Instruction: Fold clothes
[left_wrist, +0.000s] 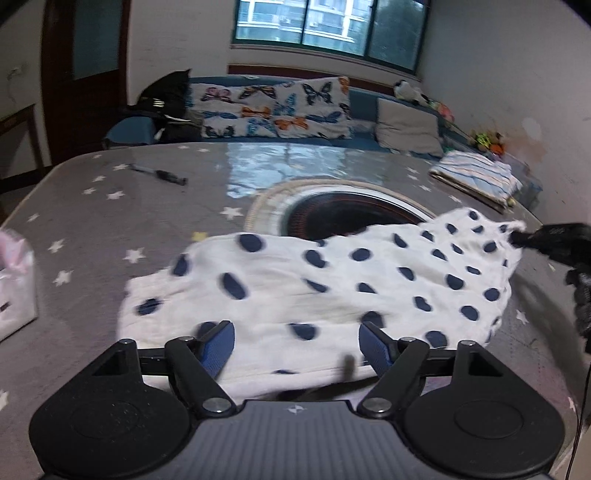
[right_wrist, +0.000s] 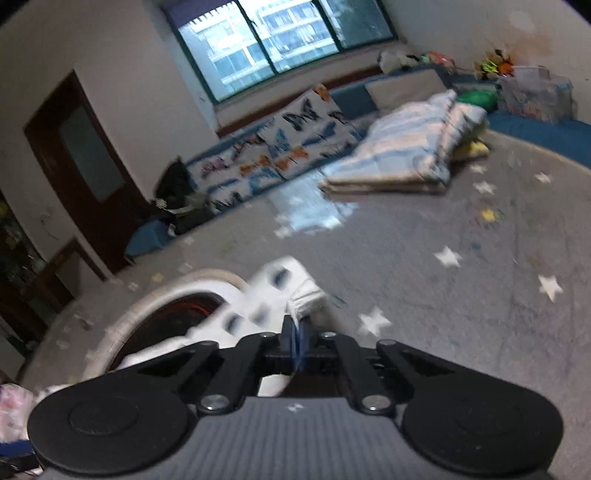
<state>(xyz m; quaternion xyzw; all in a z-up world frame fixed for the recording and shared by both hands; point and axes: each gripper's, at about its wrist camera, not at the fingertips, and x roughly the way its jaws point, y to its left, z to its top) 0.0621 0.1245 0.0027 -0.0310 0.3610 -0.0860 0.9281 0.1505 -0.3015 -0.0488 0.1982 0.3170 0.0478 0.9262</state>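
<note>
Keep right gripper (right_wrist: 297, 332) fingers pinched on the corner of the polka-dot garment (left_wrist: 332, 280). Keep left gripper (left_wrist: 297, 341) fingers spread over its near hem. Pull taut, flat on the table (left_wrist: 110, 206).

Open star-print tablecloth (left_wrist: 92, 229) across the left and far side, crossed only by a thin dark tool (left_wrist: 159, 173). Blocked at centre by the polka-dot cloth (left_wrist: 332, 280) (draped partly over the round burner (left_wrist: 332, 210)). Hemmed at far right by folded striped laundry (left_wrist: 476, 175), at left edge by a pink-white bag (left_wrist: 14, 280).
</note>
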